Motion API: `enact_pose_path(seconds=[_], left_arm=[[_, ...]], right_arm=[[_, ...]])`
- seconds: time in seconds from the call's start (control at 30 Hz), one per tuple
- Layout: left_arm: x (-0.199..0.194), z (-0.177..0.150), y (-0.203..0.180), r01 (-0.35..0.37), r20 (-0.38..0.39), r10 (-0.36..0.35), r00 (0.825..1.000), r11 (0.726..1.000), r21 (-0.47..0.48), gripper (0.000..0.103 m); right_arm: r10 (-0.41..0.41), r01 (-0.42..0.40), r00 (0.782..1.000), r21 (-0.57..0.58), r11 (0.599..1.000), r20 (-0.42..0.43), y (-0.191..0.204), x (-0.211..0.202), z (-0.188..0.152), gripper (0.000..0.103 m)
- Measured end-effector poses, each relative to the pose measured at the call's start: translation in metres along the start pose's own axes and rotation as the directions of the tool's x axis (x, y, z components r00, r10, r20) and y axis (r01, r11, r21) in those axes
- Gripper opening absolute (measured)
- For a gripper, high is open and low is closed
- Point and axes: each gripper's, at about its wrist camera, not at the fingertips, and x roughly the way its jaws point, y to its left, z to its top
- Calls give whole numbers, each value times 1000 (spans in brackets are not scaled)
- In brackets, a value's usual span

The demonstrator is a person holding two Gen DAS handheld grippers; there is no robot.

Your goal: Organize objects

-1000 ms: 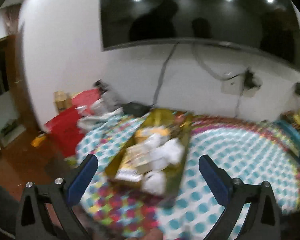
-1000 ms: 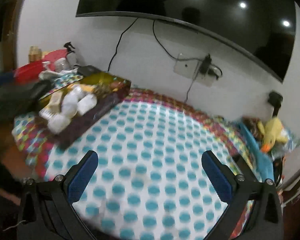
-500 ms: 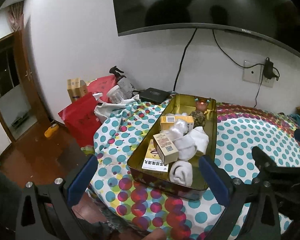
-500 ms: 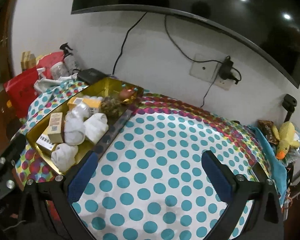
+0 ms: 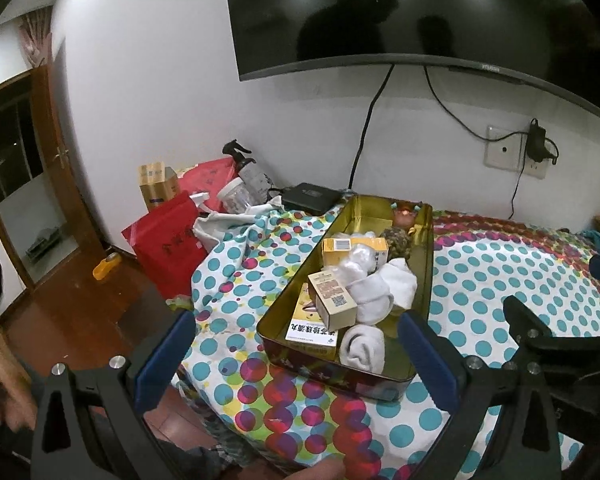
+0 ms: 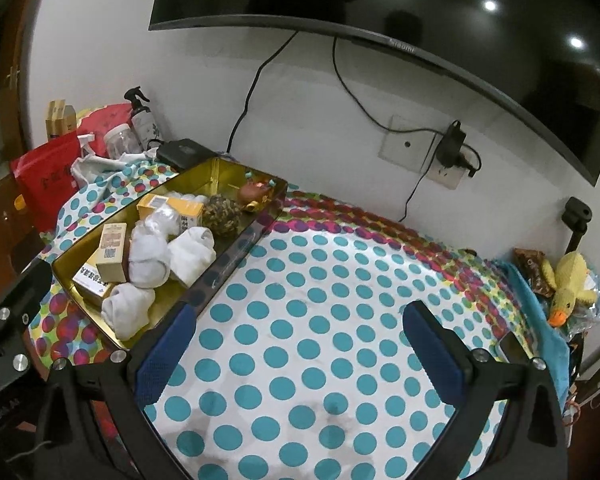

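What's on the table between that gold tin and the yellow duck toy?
Nothing: in the right wrist view, only bare polka-dot tablecloth lies between the gold tin and duck toy.

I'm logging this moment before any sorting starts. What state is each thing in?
Left tool: open, holding nothing.
Right tool: open, holding nothing.
Gold tin: lidless, partly filled.
White socks: rolled, piled in the tin.
Small tan box: closed, resting on the other items.
Yellow box: closed, lying flat.
TV: off, reflecting ceiling lights.
Charger: plugged into the wall socket.
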Motion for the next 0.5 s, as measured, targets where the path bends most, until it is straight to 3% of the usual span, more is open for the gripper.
enact_pose_path(seconds=[0.2, 0.5], left_arm=[[-16, 0, -4, 47, 78, -48, 996, 999, 11, 103], [-12, -5, -5, 62, 71, -64, 995, 998, 19, 103]], right_arm=[[-4, 4, 1000, 3, 1000, 0, -2, -1, 1, 103], [-5, 5, 1000, 7, 1000, -9, -5, 0, -3, 103]])
